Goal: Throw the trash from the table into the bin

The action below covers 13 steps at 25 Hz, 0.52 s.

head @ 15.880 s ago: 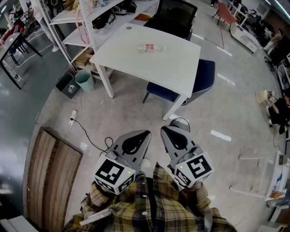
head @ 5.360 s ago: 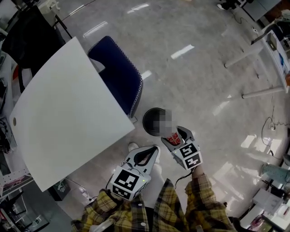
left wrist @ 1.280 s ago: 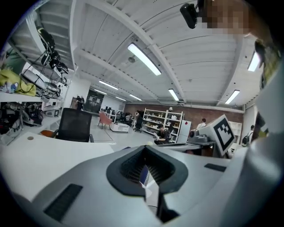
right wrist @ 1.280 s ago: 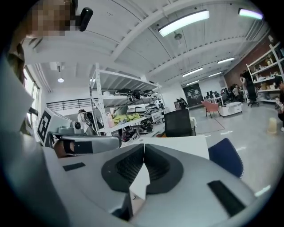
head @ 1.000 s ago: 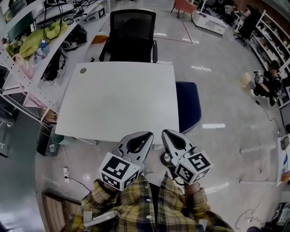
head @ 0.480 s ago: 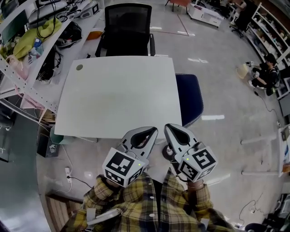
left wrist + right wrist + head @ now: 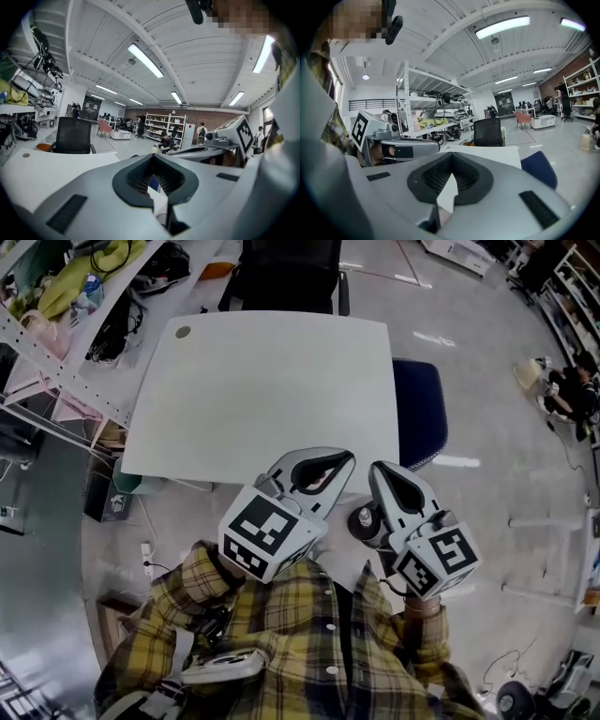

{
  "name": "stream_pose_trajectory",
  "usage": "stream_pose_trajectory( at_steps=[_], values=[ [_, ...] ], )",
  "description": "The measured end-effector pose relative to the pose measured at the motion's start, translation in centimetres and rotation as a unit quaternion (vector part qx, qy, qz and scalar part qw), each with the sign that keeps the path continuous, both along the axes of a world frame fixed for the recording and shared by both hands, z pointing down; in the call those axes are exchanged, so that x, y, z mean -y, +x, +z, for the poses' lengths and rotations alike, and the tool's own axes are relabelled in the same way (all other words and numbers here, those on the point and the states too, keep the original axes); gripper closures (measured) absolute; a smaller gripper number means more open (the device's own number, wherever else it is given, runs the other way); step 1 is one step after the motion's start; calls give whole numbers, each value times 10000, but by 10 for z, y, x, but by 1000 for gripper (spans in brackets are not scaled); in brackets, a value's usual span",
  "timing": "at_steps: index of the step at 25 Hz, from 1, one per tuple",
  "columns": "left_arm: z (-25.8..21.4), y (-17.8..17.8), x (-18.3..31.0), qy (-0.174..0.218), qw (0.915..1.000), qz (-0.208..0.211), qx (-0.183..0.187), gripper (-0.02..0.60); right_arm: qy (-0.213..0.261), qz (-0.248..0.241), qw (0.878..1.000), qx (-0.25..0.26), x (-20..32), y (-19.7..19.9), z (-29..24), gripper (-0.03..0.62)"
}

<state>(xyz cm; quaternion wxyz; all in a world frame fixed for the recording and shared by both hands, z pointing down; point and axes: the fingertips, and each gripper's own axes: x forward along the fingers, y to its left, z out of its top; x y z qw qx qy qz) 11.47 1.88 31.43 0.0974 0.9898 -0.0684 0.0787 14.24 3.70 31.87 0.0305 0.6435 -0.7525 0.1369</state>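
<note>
Holding the grey left gripper [image 7: 343,460] and right gripper [image 7: 380,471] near your chest, jaws together, empty; likely resting since the white rectangular table [image 7: 262,381] shows no trash.

shirt: yellow-and-dark plaid flannel shirt [image 7: 281,638], long sleeves, small white buttons [image 7: 329,624] down the front.
left gripper [image 7: 345,461]: pale grey moulded plastic shell, rounded and tapering to the tips, with a black-rimmed teardrop recess on top.
right gripper [image 7: 382,472]: same grey shell and the same black-rimmed recess.
pads: black ribbed rubber pads [image 7: 138,176] line the inner faces. Together they frame a diamond-shaped opening in both gripper views.
shell detail: one black rectangular inset [image 7: 65,213] on each jaw's flat face.
left marker cube [image 7: 270,532]: white cube, black square-pattern marker on each visible face.
right marker cube [image 7: 439,562]: same kind, looks smaller in the head view.
</note>
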Motion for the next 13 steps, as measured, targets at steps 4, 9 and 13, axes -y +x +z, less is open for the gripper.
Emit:
stream_pose_trajectory(
  at_steps=[4,9,13],
  values=[
    [3,-6,7,-40,9999,142,90,572,-16,98,9999,-64,-3,2,-1,595],
    [7,-14,10,56,9994,262,221,572,-58,145,9999,-8,-3,1,4,595],
    [6,-13,13,78,9995,237,199,572,-79,91,9999,-14,0,-2,8,595]
  ],
)
